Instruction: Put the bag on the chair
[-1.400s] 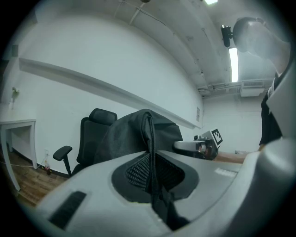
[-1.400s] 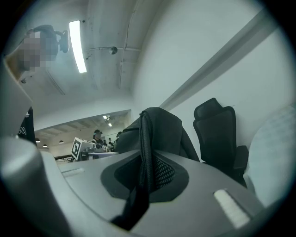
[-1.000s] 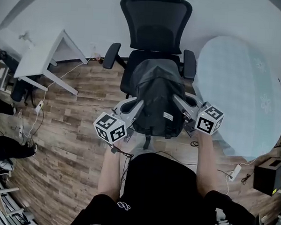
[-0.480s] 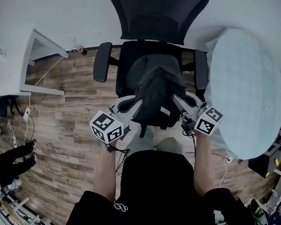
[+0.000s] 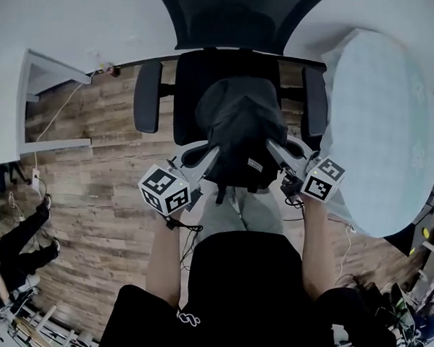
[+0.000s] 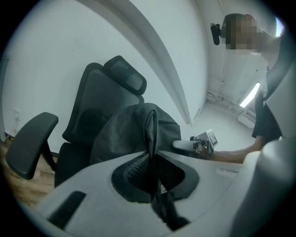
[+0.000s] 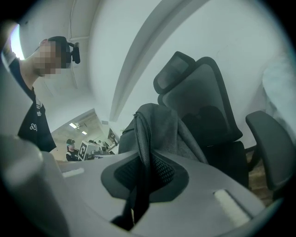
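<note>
Fabric bag (image 5: 237,127), limp and dark, is clamped by left tongs (image 6: 150,155) and right tongs (image 7: 142,164).

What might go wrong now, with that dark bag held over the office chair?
The left hand-held gripper and right hand-held gripper each pinch only a thin fold of the bag, so it might slip free. The bag seems to sit toward the front of the chair; let go here, it could slump onto the floor. The armrests stand close on both sides and might snag it.
</note>
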The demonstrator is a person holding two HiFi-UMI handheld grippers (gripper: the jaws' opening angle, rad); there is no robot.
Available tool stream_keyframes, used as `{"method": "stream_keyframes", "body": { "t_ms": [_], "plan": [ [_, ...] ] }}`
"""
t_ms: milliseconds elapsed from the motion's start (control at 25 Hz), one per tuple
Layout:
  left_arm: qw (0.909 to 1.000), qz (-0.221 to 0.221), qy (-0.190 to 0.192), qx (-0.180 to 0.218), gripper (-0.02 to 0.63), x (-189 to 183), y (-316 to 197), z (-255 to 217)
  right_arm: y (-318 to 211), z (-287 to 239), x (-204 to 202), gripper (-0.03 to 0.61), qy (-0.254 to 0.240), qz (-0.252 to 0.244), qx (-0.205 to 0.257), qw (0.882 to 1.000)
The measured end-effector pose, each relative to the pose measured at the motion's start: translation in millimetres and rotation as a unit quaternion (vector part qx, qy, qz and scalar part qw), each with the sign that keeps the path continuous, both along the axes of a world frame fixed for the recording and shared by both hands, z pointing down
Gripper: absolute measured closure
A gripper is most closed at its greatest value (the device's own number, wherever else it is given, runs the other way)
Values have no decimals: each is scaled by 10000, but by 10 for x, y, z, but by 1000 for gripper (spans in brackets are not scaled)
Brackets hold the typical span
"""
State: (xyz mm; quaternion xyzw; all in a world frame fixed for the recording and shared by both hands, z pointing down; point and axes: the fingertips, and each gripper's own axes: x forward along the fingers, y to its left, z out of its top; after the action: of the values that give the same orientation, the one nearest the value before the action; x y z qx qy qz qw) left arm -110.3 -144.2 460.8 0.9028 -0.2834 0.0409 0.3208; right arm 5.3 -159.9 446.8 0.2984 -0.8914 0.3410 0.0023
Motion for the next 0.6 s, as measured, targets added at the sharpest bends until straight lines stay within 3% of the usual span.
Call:
{"method": "stream_keyframes", "body": {
  "t_ms": [480,600],
  "plan": [
    [9962,-262,-91,-821,591,-91,-515,917,-475,928,-51,543,30,51,-676,9977],
    [9939,-372,99,-1037,591,-102,-726,1104,-679,1114,-66,541,83,58,-806,9967]
  ]
}}
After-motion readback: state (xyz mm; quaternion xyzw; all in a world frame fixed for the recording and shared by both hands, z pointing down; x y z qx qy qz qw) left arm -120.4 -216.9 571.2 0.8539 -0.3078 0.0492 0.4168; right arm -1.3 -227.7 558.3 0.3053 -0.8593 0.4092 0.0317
